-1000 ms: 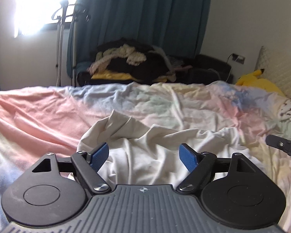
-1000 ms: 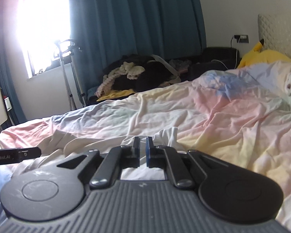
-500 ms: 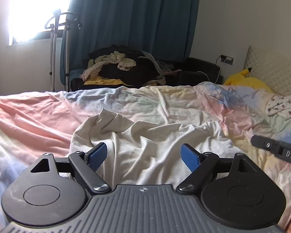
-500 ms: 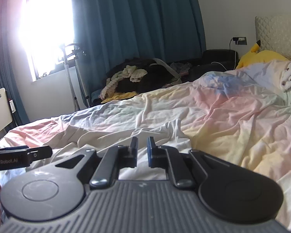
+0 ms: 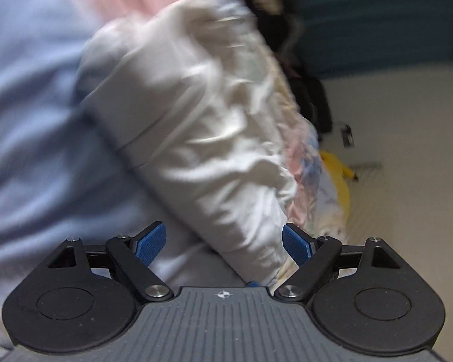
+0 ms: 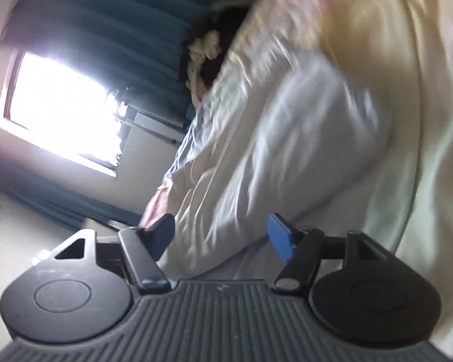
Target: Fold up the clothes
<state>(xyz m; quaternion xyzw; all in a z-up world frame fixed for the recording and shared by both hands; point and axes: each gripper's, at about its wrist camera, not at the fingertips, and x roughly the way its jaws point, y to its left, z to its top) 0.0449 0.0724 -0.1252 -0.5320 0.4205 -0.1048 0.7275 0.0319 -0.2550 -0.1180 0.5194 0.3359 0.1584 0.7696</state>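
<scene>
A crumpled white garment (image 5: 202,126) lies on the pastel bedsheet (image 5: 30,120). Both views are blurred and rolled onto their sides. My left gripper (image 5: 223,242) is open, close over the near edge of the garment, with cloth between its blue pads but not clamped. My right gripper (image 6: 222,235) is open too, low over the white garment (image 6: 287,150), whose near edge lies between its blue pads.
The bedsheet (image 6: 422,90) fills most of both views. A pile of dark clothes (image 6: 208,57) lies past the bed, by teal curtains (image 6: 105,15) and a bright window (image 6: 66,114). A yellow plush toy (image 5: 338,181) sits near the white wall.
Both grippers have rolled sharply sideways and dropped close to the white garment. The right gripper has opened from shut. The left has stayed open.
</scene>
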